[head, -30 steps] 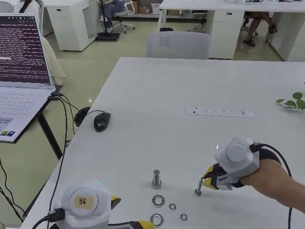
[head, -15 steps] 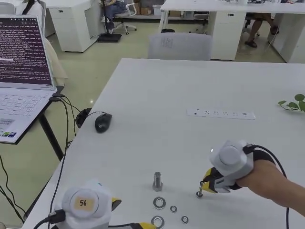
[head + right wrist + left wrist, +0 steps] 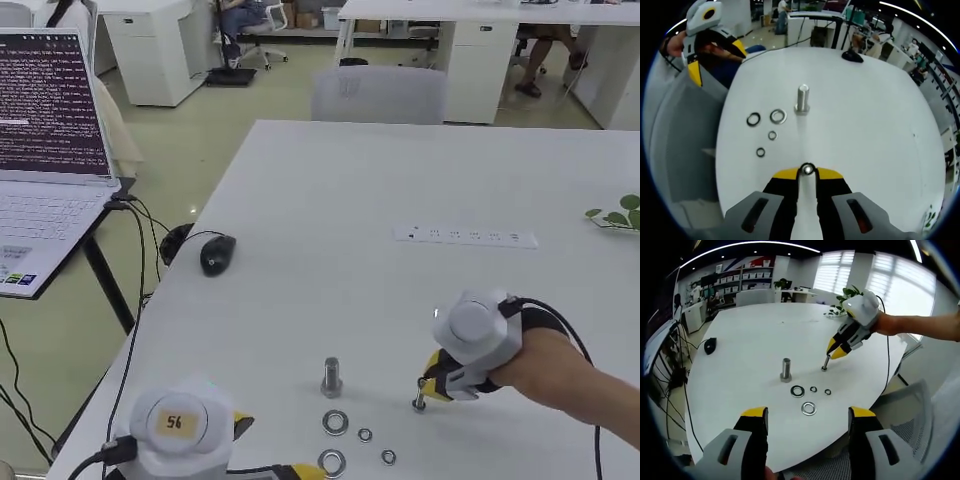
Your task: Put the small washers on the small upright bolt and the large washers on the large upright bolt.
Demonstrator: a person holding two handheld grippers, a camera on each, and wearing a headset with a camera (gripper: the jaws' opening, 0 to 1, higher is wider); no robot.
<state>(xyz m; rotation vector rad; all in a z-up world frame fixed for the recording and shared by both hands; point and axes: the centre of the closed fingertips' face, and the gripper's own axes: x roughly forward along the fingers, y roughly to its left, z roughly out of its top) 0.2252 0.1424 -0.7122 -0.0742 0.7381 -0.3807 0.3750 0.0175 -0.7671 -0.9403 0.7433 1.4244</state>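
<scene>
The large upright bolt [image 3: 331,377] stands on the white table [image 3: 400,200], and the small upright bolt [image 3: 419,400] stands to its right. My right gripper [image 3: 432,382] is shut on the small bolt [image 3: 807,170], whose head shows between the closed yellow jaws. In front of the bolts lie two large washers [image 3: 335,422] [image 3: 331,463] and two small washers [image 3: 365,435] [image 3: 388,457]. My left gripper [image 3: 808,413] is open and holds nothing, back from the washers at the table's near edge. It faces the large bolt [image 3: 786,370], the small bolt [image 3: 824,365] and the right gripper [image 3: 837,347].
A black mouse [image 3: 217,253] and its cable lie at the table's left edge. A white power strip [image 3: 465,237] sits further back, with plant leaves [image 3: 620,213] at the far right. An open laptop [image 3: 45,150] stands on a stand to the left, and a grey chair [image 3: 378,96] is behind the table.
My right gripper's body has shifted slightly left over the small bolt. Bolts, washers and left gripper have stayed in place.
</scene>
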